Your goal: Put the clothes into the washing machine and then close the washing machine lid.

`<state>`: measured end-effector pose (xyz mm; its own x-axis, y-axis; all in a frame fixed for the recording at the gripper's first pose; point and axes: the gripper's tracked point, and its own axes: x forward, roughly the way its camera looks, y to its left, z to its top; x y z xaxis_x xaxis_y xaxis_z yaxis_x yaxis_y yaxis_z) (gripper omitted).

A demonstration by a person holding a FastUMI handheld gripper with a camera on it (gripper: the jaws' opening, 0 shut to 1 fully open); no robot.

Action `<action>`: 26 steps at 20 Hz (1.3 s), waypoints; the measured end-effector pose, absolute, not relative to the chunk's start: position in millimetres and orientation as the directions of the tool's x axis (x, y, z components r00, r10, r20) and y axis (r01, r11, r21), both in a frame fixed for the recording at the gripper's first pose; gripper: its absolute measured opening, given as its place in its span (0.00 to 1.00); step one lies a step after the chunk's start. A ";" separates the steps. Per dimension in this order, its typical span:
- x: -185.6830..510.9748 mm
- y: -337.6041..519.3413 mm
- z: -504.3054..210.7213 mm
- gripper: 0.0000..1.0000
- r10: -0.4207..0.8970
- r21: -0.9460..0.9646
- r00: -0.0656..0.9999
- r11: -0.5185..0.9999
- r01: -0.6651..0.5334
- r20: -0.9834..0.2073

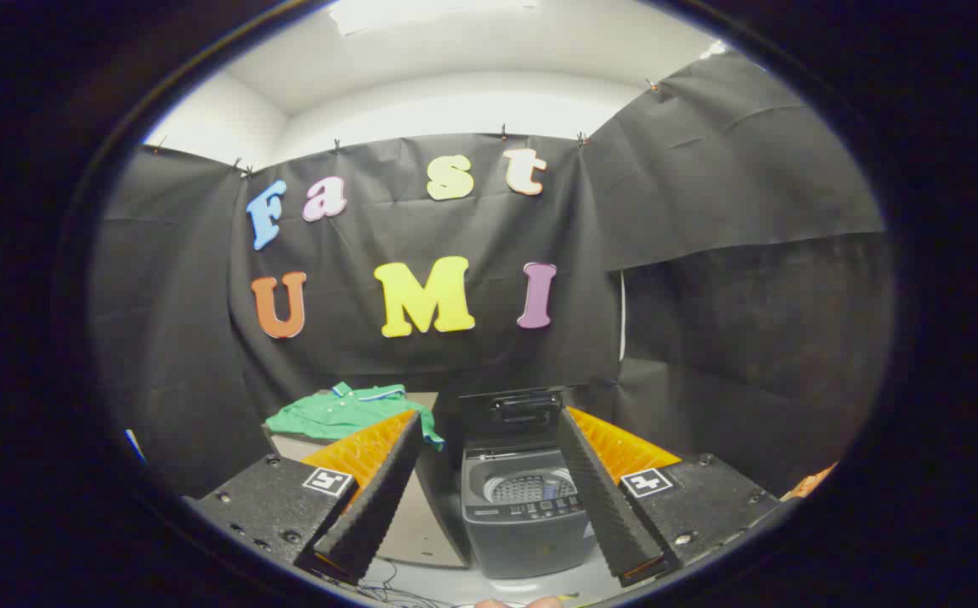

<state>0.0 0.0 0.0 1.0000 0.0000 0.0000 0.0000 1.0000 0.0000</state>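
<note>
Washer open, shirt waiting on the table

The gripper (489, 422) has its fingers spread wide and holds nothing. The washing machine (525, 519) sits between them, a little ahead, with its lid (513, 416) standing up. The green shirt (345, 412) lies on the table (411, 528) to its left.
</note>
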 end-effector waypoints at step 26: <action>84.0 57.8 38.6 1.00 0.299 -0.061 0.953 0.951 -0.302 -0.049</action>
